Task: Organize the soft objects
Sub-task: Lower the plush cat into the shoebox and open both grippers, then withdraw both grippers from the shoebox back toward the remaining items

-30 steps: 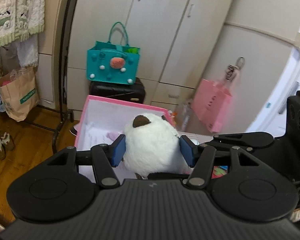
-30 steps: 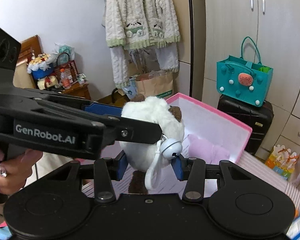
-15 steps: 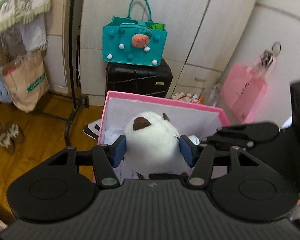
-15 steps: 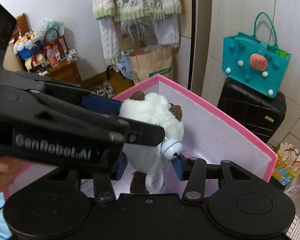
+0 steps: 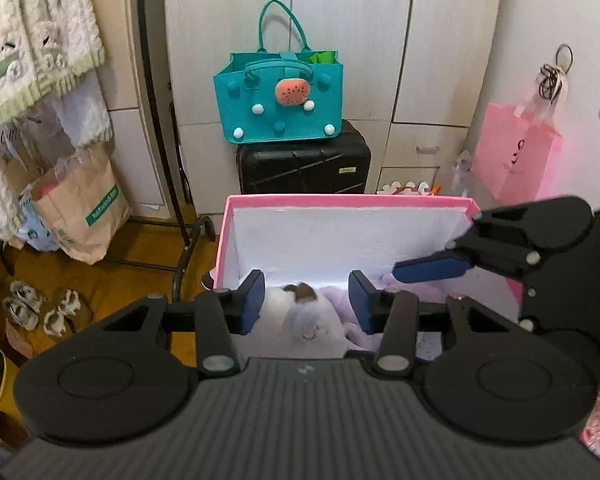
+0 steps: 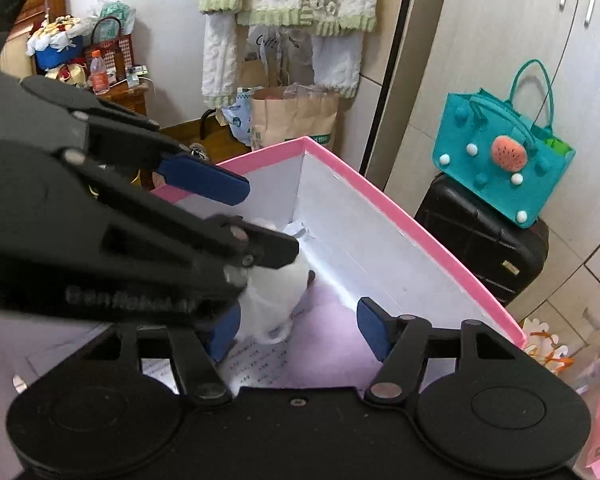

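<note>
Released since earlier, plush toy [image 5: 300, 312] lies in pink box [image 5: 348, 199], ear up.

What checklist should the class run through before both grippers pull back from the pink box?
1. White plush toy inside the pink box: ok.
2. Left gripper jaws open, off the toy: ok.
3. Right gripper jaws open: ok.
4. Toy's white loop free of the right gripper: cannot tell.
5. Toy lying settled beside the lilac plush: cannot tell, blurred.
</note>
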